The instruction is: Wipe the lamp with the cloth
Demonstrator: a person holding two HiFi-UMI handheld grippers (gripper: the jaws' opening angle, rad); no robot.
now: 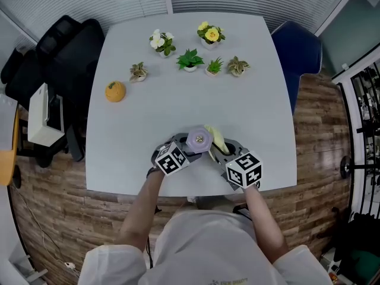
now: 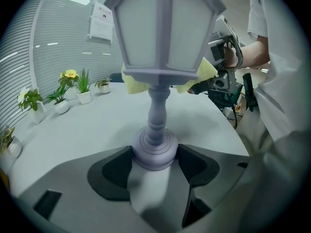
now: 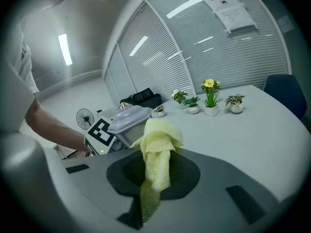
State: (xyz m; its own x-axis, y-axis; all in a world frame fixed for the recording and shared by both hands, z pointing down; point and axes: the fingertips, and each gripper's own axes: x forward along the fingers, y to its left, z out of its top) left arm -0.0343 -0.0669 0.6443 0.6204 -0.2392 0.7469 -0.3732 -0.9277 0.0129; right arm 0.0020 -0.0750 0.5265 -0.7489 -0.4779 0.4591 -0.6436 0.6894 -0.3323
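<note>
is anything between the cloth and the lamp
Nothing visible does. The yellow cloth in the right gripper sits right against the shade of the lamp, whose base the left gripper clamps.

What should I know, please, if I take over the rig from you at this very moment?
Left gripper: shut on the base of the lamp, holding it upright near the front edge of the table.
Right gripper: shut on the yellow cloth, which is bunched against the lamp's shade on the side away from the left gripper.
Done: lamp steadied, cloth brought to the shade. How much has been wiped cannot be told.
Left: wipe round the shade, then probably the stem and base, then release both.
</note>
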